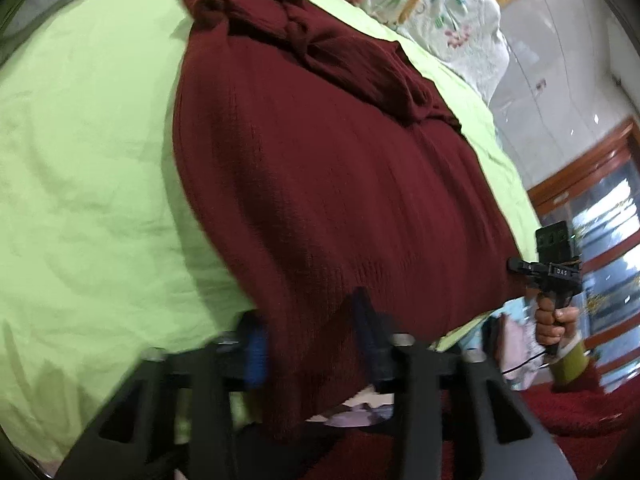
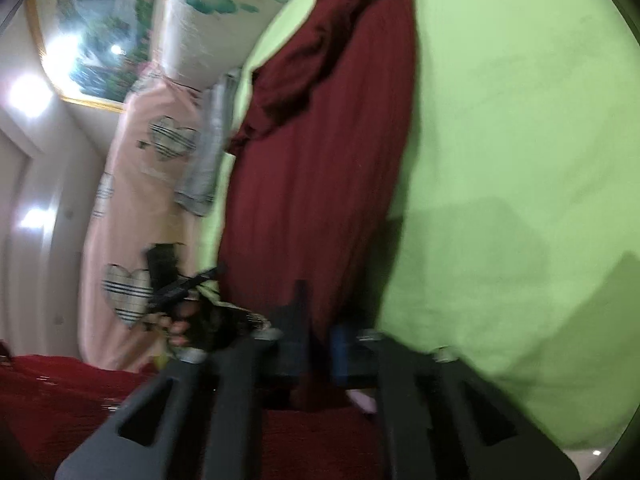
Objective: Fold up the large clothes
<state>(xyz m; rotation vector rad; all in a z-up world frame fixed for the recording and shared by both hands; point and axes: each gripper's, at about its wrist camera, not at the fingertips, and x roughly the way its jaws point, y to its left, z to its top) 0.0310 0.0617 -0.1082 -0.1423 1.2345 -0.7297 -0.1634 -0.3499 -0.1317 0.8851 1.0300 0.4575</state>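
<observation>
The soft, limp maroon knit garment [image 1: 320, 184], likely to sag and stretch, is pinched at its near hem corners by the left gripper [image 1: 316, 344] and right gripper [image 2: 316, 336], where it is best held.

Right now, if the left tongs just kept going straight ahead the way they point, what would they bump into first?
Nothing new: the left tongs already appear shut on the near edge of the maroon garment. Straight on they would slide along it over the green bedsheet, though blur makes depth uncertain.

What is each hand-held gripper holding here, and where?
Both grip the dark red knitted garment at its near hem: left hand-held gripper at one corner, right hand-held gripper at the other.
</observation>
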